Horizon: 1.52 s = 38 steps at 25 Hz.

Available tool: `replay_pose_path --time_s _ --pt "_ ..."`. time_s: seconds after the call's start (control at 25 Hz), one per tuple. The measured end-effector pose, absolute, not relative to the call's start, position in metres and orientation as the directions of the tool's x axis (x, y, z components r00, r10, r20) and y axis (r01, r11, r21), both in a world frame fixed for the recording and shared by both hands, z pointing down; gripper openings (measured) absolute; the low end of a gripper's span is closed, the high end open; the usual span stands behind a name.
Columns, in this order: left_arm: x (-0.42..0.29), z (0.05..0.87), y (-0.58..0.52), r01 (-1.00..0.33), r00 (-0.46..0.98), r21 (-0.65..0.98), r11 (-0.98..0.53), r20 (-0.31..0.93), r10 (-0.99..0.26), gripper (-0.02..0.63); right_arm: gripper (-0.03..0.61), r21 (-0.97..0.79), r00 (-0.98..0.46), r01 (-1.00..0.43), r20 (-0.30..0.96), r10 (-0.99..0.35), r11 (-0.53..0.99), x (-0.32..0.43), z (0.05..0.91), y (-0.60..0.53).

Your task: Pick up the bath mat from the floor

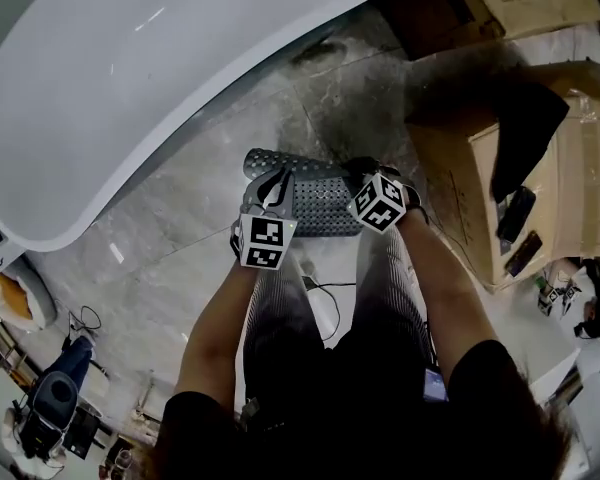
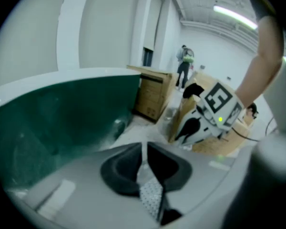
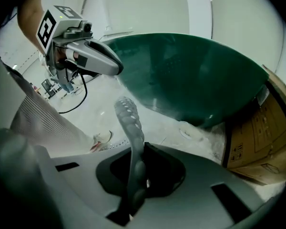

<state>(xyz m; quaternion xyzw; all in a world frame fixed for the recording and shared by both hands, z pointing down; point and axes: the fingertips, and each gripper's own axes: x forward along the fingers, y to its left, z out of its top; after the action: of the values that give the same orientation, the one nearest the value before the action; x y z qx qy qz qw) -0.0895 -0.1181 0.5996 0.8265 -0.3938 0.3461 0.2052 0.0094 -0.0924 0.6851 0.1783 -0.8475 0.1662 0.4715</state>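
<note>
My head camera looks steeply down over both arms onto the grey studded rubber bath mat [image 1: 320, 203]. Each gripper camera rides close behind its own jaws. The right gripper [image 2: 183, 136] shows ahead-right of the left jaws, and the left gripper [image 3: 113, 67] shows above-left of the right jaws. The large white curved bathtub [image 1: 130, 98] beyond the jaws is probably shared by all three views.

Both arms are stretched down and forward, left arm [image 1: 215, 328] and right arm [image 1: 445, 288] running nearly parallel. Left tongs [image 2: 145, 173] are pinched tight on the mat [image 1: 315, 198]. Right tongs [image 3: 135, 175] are clamped on it too, just right of the left ones, side by side.
</note>
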Motion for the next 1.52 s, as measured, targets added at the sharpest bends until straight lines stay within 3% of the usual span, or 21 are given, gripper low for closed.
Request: replay_pose_path --time_s 0.64,1.24,1.52 --pt "-0.136 0.517 -0.064 -0.841 0.406 0.067 -0.537 0.734 -0.545 0.038 0.009 -0.161 -0.518 -0.435 0.849 -0.1 0.886 -0.012 0.564 -0.034" --pt "-0.177 0.412 -0.052 -0.91 0.354 0.049 -0.413 0.611 -0.708 0.038 0.009 -0.092 -0.609 -0.38 0.774 -0.175 0.92 -0.036 0.434 -0.05" --pt "-0.195 0.365 -0.056 -0.933 0.326 0.053 -0.357 0.547 -0.771 0.037 0.009 -0.055 -0.646 -0.43 0.716 -0.264 0.901 -0.042 0.375 -0.075"
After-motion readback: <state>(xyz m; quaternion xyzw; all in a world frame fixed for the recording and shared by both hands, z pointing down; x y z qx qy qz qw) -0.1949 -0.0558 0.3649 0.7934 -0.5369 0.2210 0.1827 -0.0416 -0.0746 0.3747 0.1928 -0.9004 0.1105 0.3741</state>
